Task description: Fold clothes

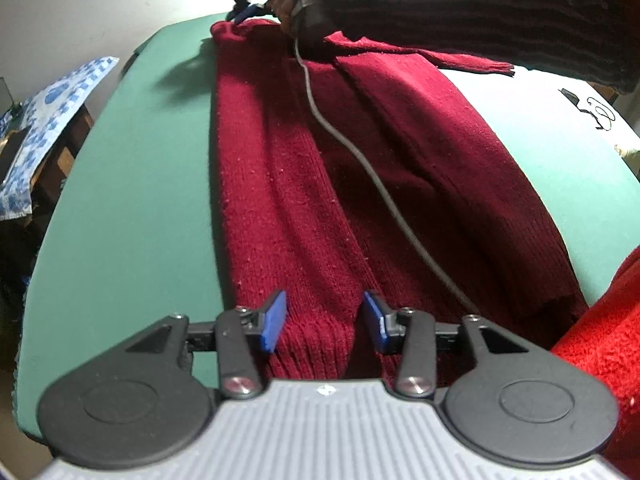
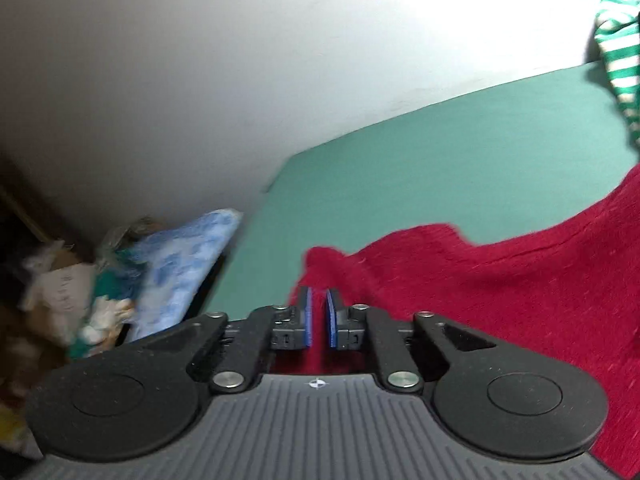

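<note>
A dark red knit sweater [image 1: 280, 160] lies lengthwise on the green table [image 1: 140, 180], both sides folded in over its middle. My left gripper [image 1: 325, 320] stands open over the near ribbed hem, one blue pad on each side of a strip of it. At the far end a hand in a dark striped sleeve [image 1: 480, 12] holds my right gripper [image 1: 248, 10] at the sweater's far left corner. In the right wrist view that gripper [image 2: 319, 316] is shut, with only a thin slit between the pads, and the sweater's [image 2: 480, 280] edge is pinched in it.
A grey cable [image 1: 360, 152] trails across the sweater from the far hand. A bright red garment [image 1: 600, 340] lies at the near right, a green-and-white striped one [image 2: 616, 52] further off. Left of the table edge are a blue patterned cloth [image 1: 52, 120] and clutter [image 2: 80, 288] below a white wall.
</note>
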The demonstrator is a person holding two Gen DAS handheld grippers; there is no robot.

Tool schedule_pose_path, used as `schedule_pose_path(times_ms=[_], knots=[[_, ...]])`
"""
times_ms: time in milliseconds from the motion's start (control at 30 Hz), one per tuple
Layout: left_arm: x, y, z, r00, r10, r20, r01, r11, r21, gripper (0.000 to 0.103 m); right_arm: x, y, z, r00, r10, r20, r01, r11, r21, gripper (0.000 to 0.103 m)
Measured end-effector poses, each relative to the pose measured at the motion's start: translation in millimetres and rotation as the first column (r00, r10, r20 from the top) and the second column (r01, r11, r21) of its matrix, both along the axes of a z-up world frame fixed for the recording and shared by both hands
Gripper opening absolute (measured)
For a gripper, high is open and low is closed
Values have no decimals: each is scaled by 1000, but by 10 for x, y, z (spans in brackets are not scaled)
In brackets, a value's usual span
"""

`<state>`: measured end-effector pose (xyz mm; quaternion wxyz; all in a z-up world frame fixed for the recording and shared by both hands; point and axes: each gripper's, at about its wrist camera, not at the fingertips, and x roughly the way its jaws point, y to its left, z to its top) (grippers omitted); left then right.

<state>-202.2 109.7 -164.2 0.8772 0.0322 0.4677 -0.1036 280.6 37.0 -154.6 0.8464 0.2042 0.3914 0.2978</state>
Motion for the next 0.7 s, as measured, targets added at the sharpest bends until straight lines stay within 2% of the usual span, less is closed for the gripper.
schedule_pose_path(times_ms=[33, 100, 200, 233, 267, 333, 367, 467, 500, 567, 600, 633, 667, 700], knots=[[3, -1, 1, 1000, -5, -2, 5, 1000, 1, 45, 1, 11, -31, 1000, 11, -14, -11, 1000, -19, 9], [8, -6, 5, 1000, -14, -6, 14, 1000, 5, 46, 20, -21, -120, 1000, -11, -15, 10, 997, -75, 0], [13, -15, 13, 1000, -27, -12, 27, 1000, 16, 46, -64, -147, -99, 999, -44, -3, 44, 999, -27, 0], [15, -15, 16, 1000, -28, -14, 28, 999, 16, 46, -157, -174, -34, 1000, -21, 18, 21, 1000, -16, 11], [16, -14, 18, 1000, -26, -16, 27, 1000, 15, 46, -250, -200, 32, 999, 2, 38, -1, 1000, -7, 15], [19, -13, 23, 1000, -24, -20, 24, 1000, 12, 47, -517, -217, 128, 993, 99, 59, -99, 995, -11, 15], [19, -24, 14, 999, -31, -25, 31, 999, 9, 52, -665, -233, 143, 988, 145, 54, -145, 989, -14, 15], [16, -70, -25, 997, -61, -44, 61, 998, -2, 86, -1023, -262, 24, 969, 248, 8, -248, 969, -13, 14], [15, -86, -38, 996, -72, -50, 71, 997, -6, 89, -1126, -299, -27, 967, 253, -13, -254, 967, -23, 14], [-14, -169, -61, 995, -90, -41, 91, 996, 19, 88, -1259, -370, -128, 977, 211, -15, -211, 977, -17, 6], [-19, -185, -59, 995, -91, -38, 92, 996, 17, 87, -1314, -424, -142, 983, 183, -19, -183, 983, -8, 5], [-25, -185, -52, 995, -91, -37, 92, 996, 17, 86, -1366, -490, -138, 988, 152, -26, -152, 988, 2, 7], [-32, -180, -44, 995, -91, -37, 91, 996, 18, 85, -1454, -542, -107, 987, 160, -22, -159, 987, 33, 15], [-40, -175, -36, 995, -90, -36, 91, 996, 18, 85, -1560, -586, -61, 982, 187, -11, -186, 980, 75, 16]])
